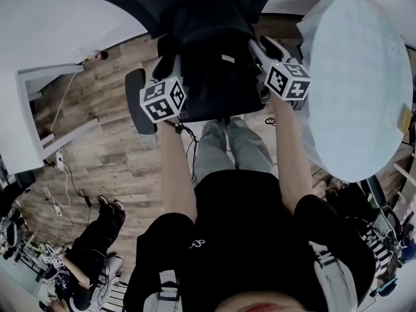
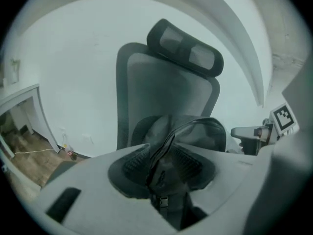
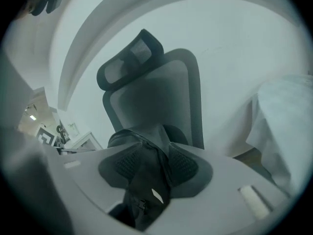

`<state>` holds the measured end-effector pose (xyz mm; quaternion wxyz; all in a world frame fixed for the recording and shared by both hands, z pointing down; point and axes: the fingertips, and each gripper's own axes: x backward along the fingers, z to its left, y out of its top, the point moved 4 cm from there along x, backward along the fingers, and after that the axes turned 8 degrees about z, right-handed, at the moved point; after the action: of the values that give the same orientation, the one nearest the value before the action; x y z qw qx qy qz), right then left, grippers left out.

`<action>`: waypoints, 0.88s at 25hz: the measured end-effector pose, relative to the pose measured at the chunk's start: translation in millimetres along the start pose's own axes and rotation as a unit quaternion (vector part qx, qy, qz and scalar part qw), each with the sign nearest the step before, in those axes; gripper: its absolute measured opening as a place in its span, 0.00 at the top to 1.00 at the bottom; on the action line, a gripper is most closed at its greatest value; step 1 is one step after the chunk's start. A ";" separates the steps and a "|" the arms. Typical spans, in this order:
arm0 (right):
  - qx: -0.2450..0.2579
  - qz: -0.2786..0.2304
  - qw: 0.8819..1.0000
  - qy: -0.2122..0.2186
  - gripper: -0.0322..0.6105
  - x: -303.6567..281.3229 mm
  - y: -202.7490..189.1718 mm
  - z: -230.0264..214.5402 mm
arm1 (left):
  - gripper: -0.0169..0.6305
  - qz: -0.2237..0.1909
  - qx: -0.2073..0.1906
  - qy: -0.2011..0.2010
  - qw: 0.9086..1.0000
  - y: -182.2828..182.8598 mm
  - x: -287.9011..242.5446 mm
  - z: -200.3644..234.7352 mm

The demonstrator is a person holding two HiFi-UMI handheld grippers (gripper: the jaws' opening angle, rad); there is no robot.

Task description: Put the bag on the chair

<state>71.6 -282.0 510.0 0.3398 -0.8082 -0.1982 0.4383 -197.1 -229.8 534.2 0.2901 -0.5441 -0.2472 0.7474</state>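
A black bag (image 1: 209,64) rests on the seat of a black office chair (image 1: 138,99), just in front of the person's legs. The left gripper (image 1: 168,67) is at the bag's left side and the right gripper (image 1: 261,49) at its right. In the left gripper view the chair's mesh back (image 2: 166,87) stands behind the bag (image 2: 190,131). A fold of strap lies loosely between the open jaws of the left gripper (image 2: 164,163). In the right gripper view the right gripper (image 3: 152,165) is likewise open, with dark bag fabric (image 3: 146,185) between its pads (image 3: 122,166) in front of the chair (image 3: 156,97).
A large round pale-blue top (image 1: 361,90) stands close on the right. A white desk (image 1: 39,38) fills the left, with cables (image 1: 65,194) on the wooden floor below it. Another person (image 1: 97,239) sits low at the lower left. A white wall (image 2: 73,58) is behind the chair.
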 end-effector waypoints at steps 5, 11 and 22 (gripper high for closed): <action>-0.005 -0.066 0.998 0.004 0.90 47.3 21.5 28.1 | 0.98 -0.101 0.020 0.008 0.995 31.1 62.7 -15.0; 0.007 -0.136 0.989 0.054 0.93 105.3 47.9 69.6 | 0.98 -0.178 -0.004 0.007 0.984 67.9 126.8 -52.9; 0.117 -0.203 0.969 0.074 0.93 156.3 106.1 124.7 | 0.98 -0.249 -0.075 0.015 0.966 111.8 182.8 -106.5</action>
<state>52.9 -211.8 295.6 0.5276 -0.7358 -0.2800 0.3189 -157.4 -174.9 304.7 0.4292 -0.4963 -0.4258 0.6231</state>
